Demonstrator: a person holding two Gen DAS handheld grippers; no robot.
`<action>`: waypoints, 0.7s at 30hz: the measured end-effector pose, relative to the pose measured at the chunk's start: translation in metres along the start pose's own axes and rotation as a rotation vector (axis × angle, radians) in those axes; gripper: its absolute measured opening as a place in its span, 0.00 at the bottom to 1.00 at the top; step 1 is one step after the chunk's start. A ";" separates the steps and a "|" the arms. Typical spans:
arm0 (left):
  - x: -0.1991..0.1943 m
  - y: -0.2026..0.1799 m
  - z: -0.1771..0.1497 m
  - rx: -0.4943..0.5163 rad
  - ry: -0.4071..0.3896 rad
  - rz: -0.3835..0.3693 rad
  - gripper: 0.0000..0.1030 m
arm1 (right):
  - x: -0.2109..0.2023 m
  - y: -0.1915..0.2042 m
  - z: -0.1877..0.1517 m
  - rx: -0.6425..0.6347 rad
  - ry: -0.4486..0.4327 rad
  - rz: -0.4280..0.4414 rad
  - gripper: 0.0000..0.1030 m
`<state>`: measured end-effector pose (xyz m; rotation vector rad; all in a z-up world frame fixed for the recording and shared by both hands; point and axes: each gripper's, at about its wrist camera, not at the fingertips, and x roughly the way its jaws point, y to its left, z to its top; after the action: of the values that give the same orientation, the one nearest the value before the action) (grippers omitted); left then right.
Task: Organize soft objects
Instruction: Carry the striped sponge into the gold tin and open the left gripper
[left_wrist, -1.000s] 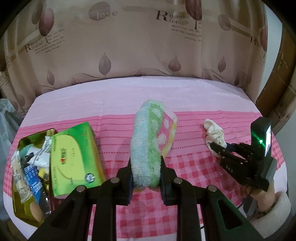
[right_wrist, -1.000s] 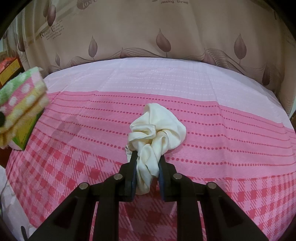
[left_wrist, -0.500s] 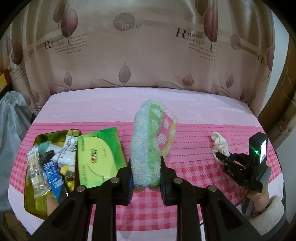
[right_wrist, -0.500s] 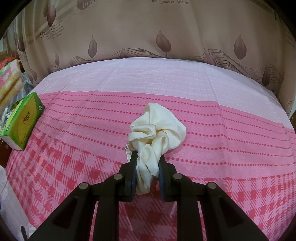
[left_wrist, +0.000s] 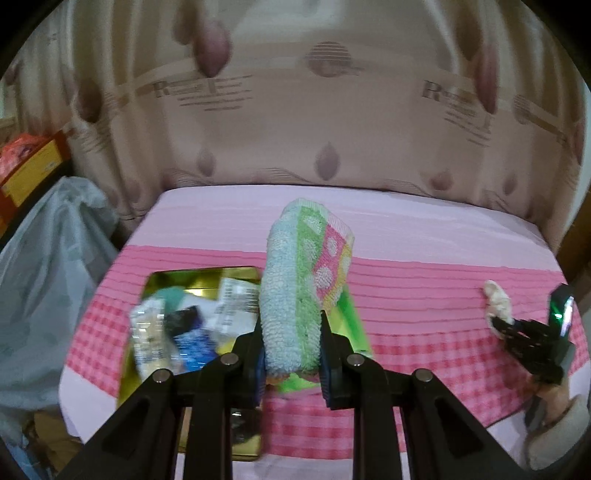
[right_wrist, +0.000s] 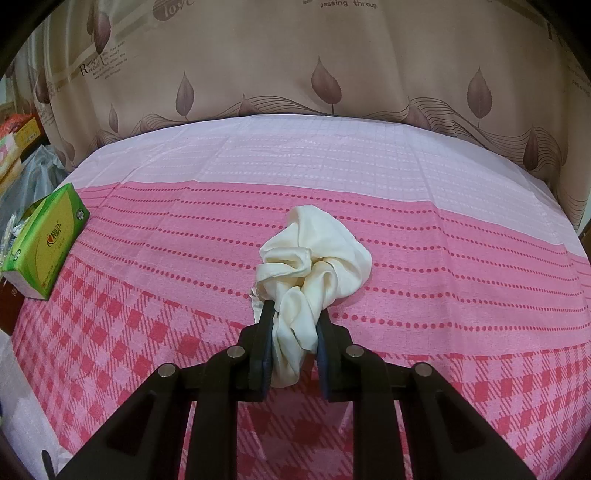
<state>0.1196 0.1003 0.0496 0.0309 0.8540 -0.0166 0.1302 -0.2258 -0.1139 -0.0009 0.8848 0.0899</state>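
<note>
While the left hand-held gripper (left_wrist: 291, 354) pinches the rolled terry towel (left_wrist: 301, 280), the left wrist view has swung left and risen since a moment ago: the gold tin (left_wrist: 207, 275) of packets now sits just beneath and left of the towel, and the green tissue box (left_wrist: 351, 317) is mostly hidden behind it. I judge the towel is being carried toward a spot on that side. Its pile is looped and fluffy, banded blue, green and pink.

Through the right wrist view, nothing has shifted: the right hand-held gripper (right_wrist: 293, 343) stays clamped on the cream satin cloth (right_wrist: 317, 254), a glossy crumpled bunch resting on the pink checked tabletop (right_wrist: 461, 295).
</note>
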 end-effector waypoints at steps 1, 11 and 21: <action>0.001 0.007 0.000 -0.007 0.003 0.010 0.22 | 0.000 0.000 0.000 0.000 0.000 0.000 0.18; 0.025 0.067 -0.002 -0.078 0.049 0.118 0.22 | 0.000 -0.001 0.000 -0.001 0.000 -0.001 0.18; 0.065 0.086 -0.013 -0.097 0.120 0.137 0.22 | -0.001 0.000 0.000 0.000 -0.001 -0.001 0.18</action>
<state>0.1543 0.1866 -0.0063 -0.0005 0.9698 0.1565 0.1296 -0.2263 -0.1137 -0.0014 0.8835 0.0888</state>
